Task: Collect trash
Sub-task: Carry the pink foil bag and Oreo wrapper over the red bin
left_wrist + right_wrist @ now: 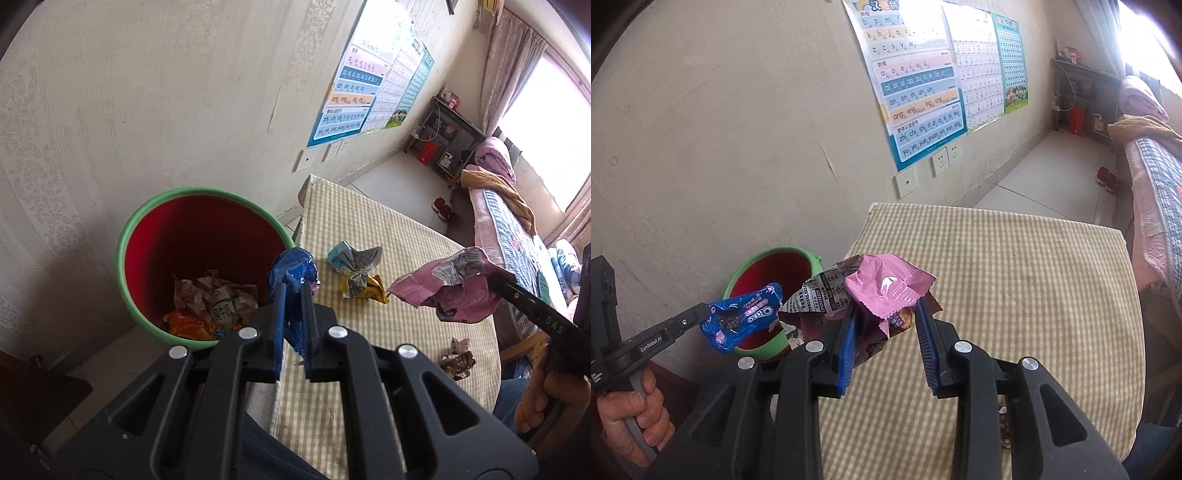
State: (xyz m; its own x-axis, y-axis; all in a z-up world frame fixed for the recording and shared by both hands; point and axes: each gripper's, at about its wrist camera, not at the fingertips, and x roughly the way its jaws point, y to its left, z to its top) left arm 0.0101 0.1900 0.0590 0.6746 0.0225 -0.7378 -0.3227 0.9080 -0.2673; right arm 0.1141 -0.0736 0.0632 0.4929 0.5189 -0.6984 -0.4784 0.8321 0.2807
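While both grippers tilt down, L jaws clamp blue wrapper [293, 271], R jaws grip pink wrapper [886, 291].

Poster [916, 74] top cut off

Left tool [293, 295]: points steeply downward, jaws nearly together, pinching a blue wrapper [293, 271]. Left hand [635, 417] wraps its handle, fingers curled round the grey trigger.

Right tool [886, 321]: also angled downward, jaws partly apart, clamping a pink wrapper [882, 288]. Right hand [546, 398] grips its handle low.
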